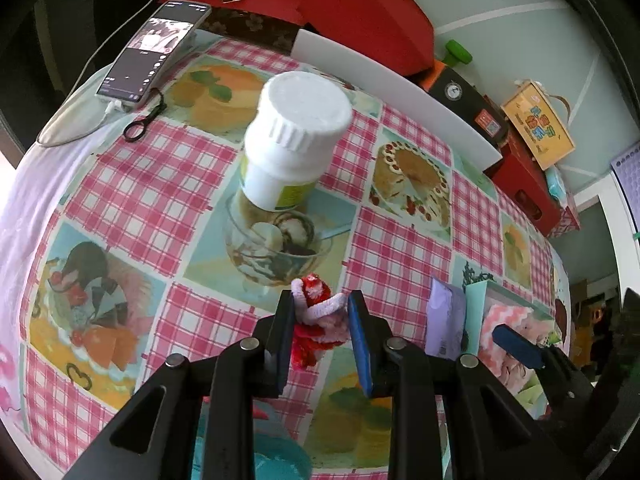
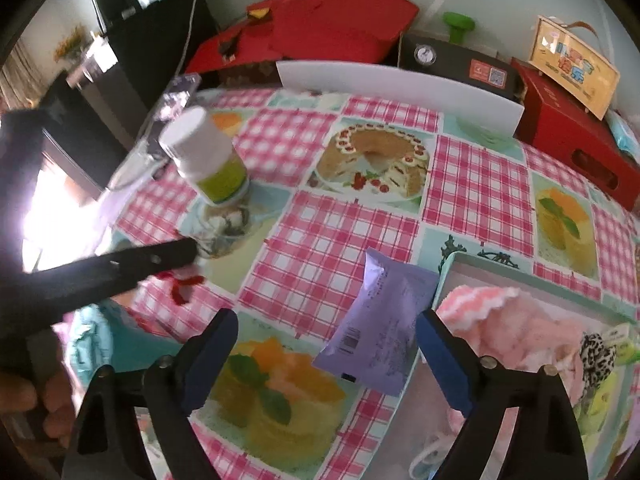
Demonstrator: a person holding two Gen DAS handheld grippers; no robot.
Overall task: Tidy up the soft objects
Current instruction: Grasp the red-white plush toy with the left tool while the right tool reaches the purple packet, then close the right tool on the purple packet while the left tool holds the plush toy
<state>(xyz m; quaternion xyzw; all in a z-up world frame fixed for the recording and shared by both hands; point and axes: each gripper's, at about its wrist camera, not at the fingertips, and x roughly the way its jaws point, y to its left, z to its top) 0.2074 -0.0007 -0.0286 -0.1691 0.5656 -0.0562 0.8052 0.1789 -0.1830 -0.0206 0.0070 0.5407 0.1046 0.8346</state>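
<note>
The task is partly done, as judged from the present layout. Some soft items lie in the tray; at least two do not.

Far left on the worktop (image 2: 332, 236): a phone (image 1: 154, 52) on a cable, not part of the task. To its right stands a white bottle (image 1: 292, 140), upright, lid on. Its contents cannot be seen.

Centre: the left gripper (image 1: 320, 320) is clamped on a red-and-pink chenille toy (image 1: 316, 312). The toy sits between the pads, above the worktop, well apart from the tray. This item remains to be placed.

Right of centre: a purple pouch (image 2: 380, 320) lies on the worktop, its right edge just beside the tray's left wall. The right gripper (image 2: 328, 356) hangs over it with jaws wide apart; the pads do not press on the pouch. Probable step in hand: grasp the pouch for transfer.

Right: a mint tray (image 2: 520, 268), open top. It holds a pink knit piece (image 2: 512, 316), a leopard-print item (image 2: 598, 352) and something green at the right edge, too blurred to identify. Free space in the tray cannot be judged.

Remaining, as judged: toy and pouch to the tray.
</note>
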